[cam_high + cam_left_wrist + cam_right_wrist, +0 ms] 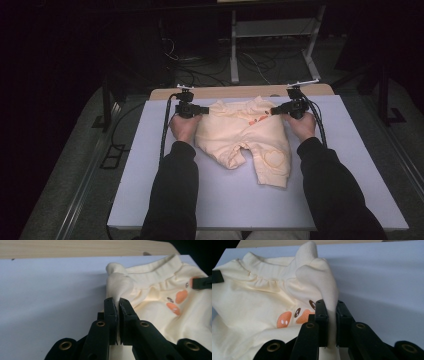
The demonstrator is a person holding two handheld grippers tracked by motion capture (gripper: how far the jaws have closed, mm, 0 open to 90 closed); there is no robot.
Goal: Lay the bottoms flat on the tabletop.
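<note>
A pair of pale yellow baby trousers (245, 137) is lying on the white sheet (150, 170) that is covering the counter, toward its far edge, where a strip of bare wood (225, 92) is showing. The waistband is facing away from the person and the two legs are pointing back toward them, the one on the right bearing a stitched heart on its knee. Orange and brown prints are sitting just below the waistband.

The left claw (205, 110) is pinching the left corner of the waist, its jaws closed almost together with a fold of cloth bunching up between them (117, 302). The right claw (275, 111) is gripping the right corner likewise, a thicker fold of fabric squeezed between its jaws (332, 305). Both waist corners are being held slightly up off the sheet, while the legs are resting flat.
</note>
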